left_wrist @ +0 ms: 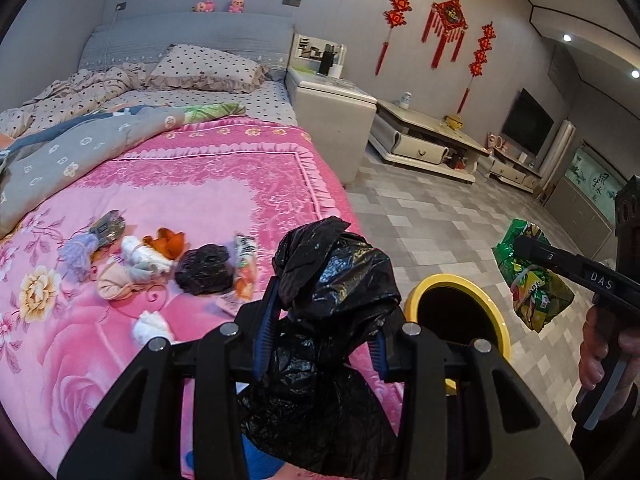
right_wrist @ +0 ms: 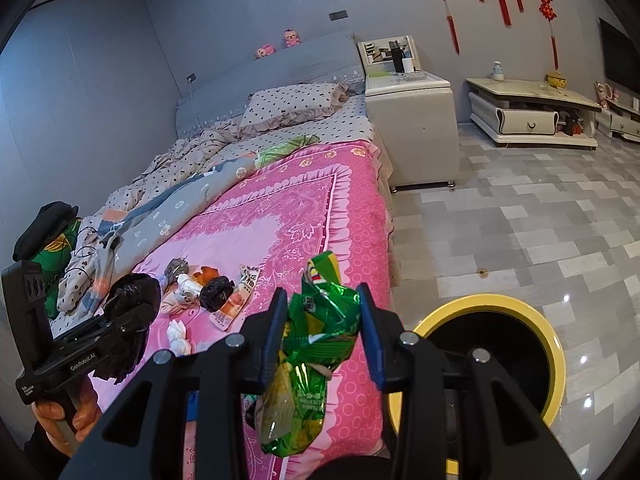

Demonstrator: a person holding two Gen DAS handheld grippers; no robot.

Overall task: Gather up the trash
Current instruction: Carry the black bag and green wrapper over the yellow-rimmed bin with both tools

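My left gripper (left_wrist: 326, 312) is shut on a crumpled black plastic bag (left_wrist: 336, 276), held above the edge of the pink bedspread (left_wrist: 192, 184). My right gripper (right_wrist: 322, 330) is shut on a crinkled green snack wrapper (right_wrist: 320, 320). The wrapper (left_wrist: 528, 276) also shows at the right of the left wrist view, hanging over the floor. A yellow-rimmed bin (right_wrist: 552, 344) with a dark inside stands on the floor beside the bed, just right of both grippers; in the left wrist view the bin (left_wrist: 496, 320) sits behind the black bag. Several bits of trash (left_wrist: 168, 260) lie on the bedspread.
A white bedside cabinet (right_wrist: 412, 120) stands at the bed's head, low TV cabinets (right_wrist: 528, 116) along the wall. The tiled floor (right_wrist: 520, 232) stretches right of the bed. Rumpled quilts (left_wrist: 80, 140) and a dotted pillow (left_wrist: 204, 68) cover the far half. A hand (left_wrist: 600, 360) grips the right tool.
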